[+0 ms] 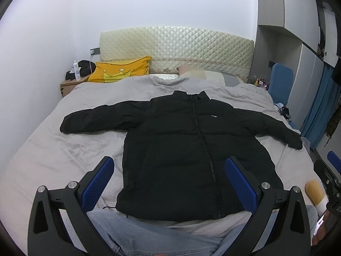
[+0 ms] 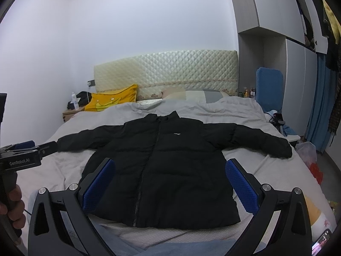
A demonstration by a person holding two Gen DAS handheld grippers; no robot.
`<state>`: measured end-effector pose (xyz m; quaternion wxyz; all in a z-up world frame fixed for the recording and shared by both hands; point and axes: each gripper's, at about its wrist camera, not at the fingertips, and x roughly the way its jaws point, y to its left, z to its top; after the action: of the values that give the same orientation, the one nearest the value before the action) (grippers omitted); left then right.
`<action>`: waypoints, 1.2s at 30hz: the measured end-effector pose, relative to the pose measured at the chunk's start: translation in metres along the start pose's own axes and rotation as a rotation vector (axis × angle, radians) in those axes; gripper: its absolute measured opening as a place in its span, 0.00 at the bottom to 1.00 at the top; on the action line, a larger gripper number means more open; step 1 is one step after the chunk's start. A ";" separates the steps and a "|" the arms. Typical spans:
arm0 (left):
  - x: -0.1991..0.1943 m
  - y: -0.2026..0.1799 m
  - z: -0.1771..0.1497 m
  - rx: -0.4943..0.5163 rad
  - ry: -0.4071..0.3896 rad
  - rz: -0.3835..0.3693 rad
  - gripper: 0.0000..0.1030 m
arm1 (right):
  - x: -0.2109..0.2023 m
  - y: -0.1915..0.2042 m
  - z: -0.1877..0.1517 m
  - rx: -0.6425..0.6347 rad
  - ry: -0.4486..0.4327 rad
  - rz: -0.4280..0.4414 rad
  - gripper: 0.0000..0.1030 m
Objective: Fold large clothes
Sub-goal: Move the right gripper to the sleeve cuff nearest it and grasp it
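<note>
A black puffer jacket [image 1: 181,149] lies flat and face up on the bed, zipped, collar toward the headboard, both sleeves spread out sideways. In the right wrist view the same jacket [image 2: 162,170] fills the middle. My left gripper [image 1: 170,166] hovers open above the jacket's hem, its blue pads wide apart with nothing between them. My right gripper [image 2: 170,168] is open too, held above the lower body of the jacket. The left gripper's body [image 2: 21,155] shows at the left edge of the right wrist view, held by a hand [image 2: 10,202].
The bed carries a grey sheet [image 1: 42,153], a yellow pillow [image 1: 121,70] and a quilted headboard [image 1: 177,47]. A nightstand [image 1: 70,85] with a bottle stands at the far left. Wardrobes [image 2: 277,64], a blue chair [image 2: 269,89] and a blue curtain line the right side. Denim-clad legs [image 1: 159,239] are at the bottom.
</note>
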<state>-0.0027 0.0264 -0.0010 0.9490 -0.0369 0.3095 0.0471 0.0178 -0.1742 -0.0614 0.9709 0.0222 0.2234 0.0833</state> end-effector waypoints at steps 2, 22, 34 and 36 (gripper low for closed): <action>0.000 0.001 -0.001 -0.002 -0.001 -0.005 1.00 | 0.001 0.002 -0.002 -0.004 0.004 -0.003 1.00; 0.043 0.001 0.016 0.033 -0.010 -0.050 1.00 | 0.053 -0.031 -0.008 0.039 0.002 -0.085 1.00; 0.108 0.014 0.040 0.037 0.050 -0.093 1.00 | 0.103 -0.081 0.002 0.063 0.000 -0.127 1.00; 0.121 0.013 0.044 0.050 0.061 -0.097 1.00 | 0.110 -0.088 0.008 0.055 -0.009 -0.130 1.00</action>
<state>0.1188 0.0519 -0.0379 0.9409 -0.0297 0.3372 -0.0076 0.1320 -0.2419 -0.1086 0.9743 0.0345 0.2223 0.0139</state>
